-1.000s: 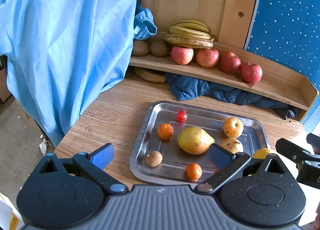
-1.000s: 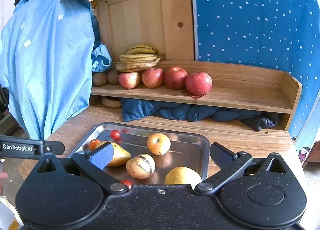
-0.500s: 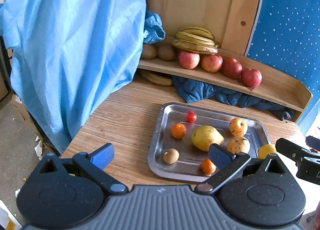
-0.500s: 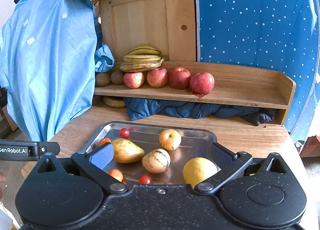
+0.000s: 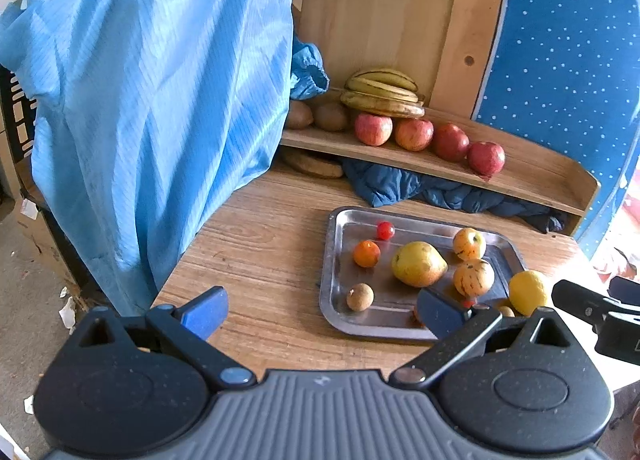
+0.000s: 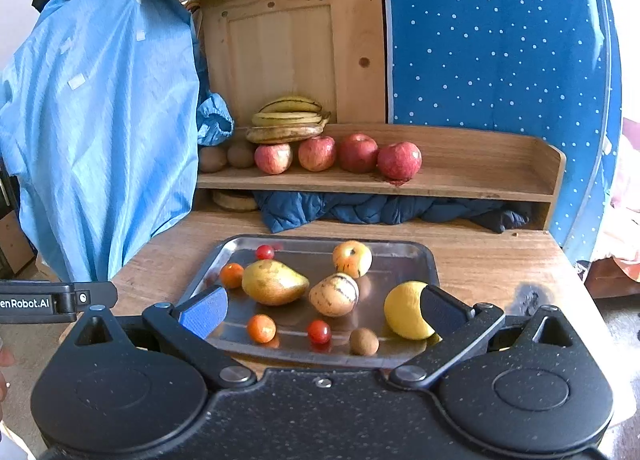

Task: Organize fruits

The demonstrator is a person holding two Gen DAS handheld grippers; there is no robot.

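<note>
Taking the tray point(image 6: 424, 256) as our landmark and going left to right: our left gripper point(image 5: 322, 310) hangs over the table's point(image 5: 260, 244) near-left edge, well short of the tray, jaws apart and empty. A second ago it stood closer, with the tray filling more of its view, so we have drawn it back and leftward.

In the tray we see a small orange point(image 6: 231, 275), a cherry tomato point(image 6: 265, 252), a pear point(image 6: 274, 282), two striped melons point(image 6: 334, 294), and nearer us another orange, a tomato and a brown fruit point(image 6: 363, 341). The lemon point(image 6: 405, 310) lies at the tray's right end.

Our right gripper point(image 6: 322, 310), jaws apart and empty, has also backed off and now frames the whole tray. We judge this a stand-off, not a pick.

Behind the tray, the shelf point(image 6: 480, 183) carries bananas point(image 6: 290, 119) and four apples point(image 6: 358, 153).

Left of the tray, the other gripper's side reads "enRobot.AI" point(image 6: 25, 303), cut off at the frame edge.
</note>
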